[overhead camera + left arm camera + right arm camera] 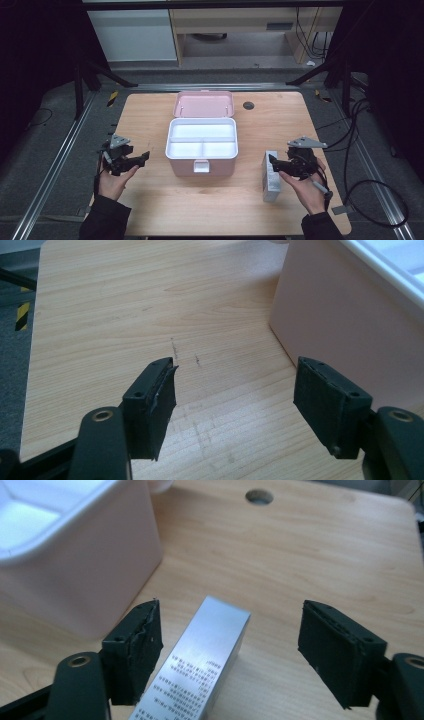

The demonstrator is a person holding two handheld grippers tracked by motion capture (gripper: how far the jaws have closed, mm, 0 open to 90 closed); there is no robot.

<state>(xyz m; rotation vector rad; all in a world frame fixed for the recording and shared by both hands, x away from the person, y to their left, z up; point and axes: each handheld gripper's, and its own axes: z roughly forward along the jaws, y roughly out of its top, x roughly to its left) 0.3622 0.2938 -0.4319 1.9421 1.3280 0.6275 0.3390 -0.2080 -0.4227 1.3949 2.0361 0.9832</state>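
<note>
On the right half of the light wooden counter, just beside the open pink plastic storage box with its white divided tray, lies the long silver-grey printed carton, flat on its side with one short end pointing away from you. Your right tool hangs above the carton's far half with its jaws spread wide. In the right gripper view the carton runs up between the two black pads, apart from both and nearer the left one.

To grip it well, shift the right tool slightly toward the box so the carton sits midway between the pads, then lower until the pads bracket its long side faces. Keep the pads square to those faces; a skewed pinch will likely twist a light carton out of line. Close gently, since thin card probably dents. Take it near the middle of its length so it does not droop when lifted.

Your left tool is also spread and holds nothing, hovering over bare wood to the left of the box; in the left gripper view the box's pink side wall rises just beyond its right pad. Leave it there, or be ready to steady the box if the carton is headed for one of the tray's compartments. The lid stands tipped back behind, well out of your path.
</note>
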